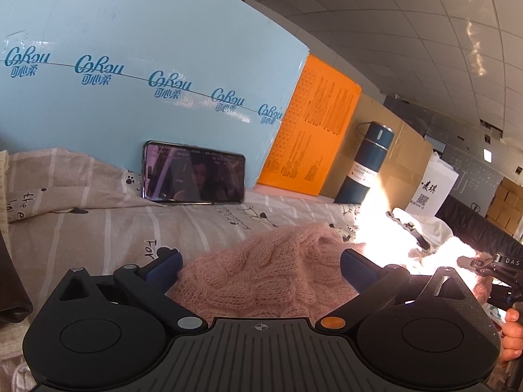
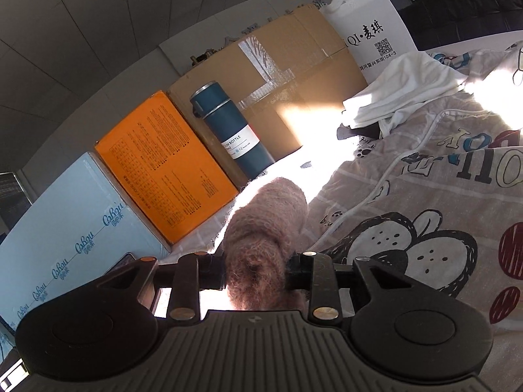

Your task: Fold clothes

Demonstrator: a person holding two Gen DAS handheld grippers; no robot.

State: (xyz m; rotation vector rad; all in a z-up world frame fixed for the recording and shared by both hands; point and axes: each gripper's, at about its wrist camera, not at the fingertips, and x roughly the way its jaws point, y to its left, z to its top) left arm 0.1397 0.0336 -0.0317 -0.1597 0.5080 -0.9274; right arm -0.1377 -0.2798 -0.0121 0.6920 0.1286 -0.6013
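A fuzzy pink cable-knit sweater (image 1: 261, 268) lies on the patterned bed sheet (image 1: 98, 228) in the left wrist view. My left gripper (image 1: 260, 263) stands open over it, blue pads wide apart with the knit between them, not pressed. In the right wrist view my right gripper (image 2: 255, 269) is shut on a bunched roll of the same pink sweater (image 2: 268, 222), which sticks out forward past the fingers. The right gripper's body (image 1: 503, 264) shows at the right edge of the left view, held by a hand (image 1: 511, 336).
Along the back stand a light blue box (image 1: 147, 65), an orange box (image 1: 313, 134), a brown carton (image 2: 287, 75), a dark blue bottle (image 1: 362, 163) and a white paper bag (image 2: 372, 39). A phone (image 1: 194, 173) leans on the blue box. White clothing (image 2: 398, 88) and a cartoon quilt (image 2: 425, 212) lie right.
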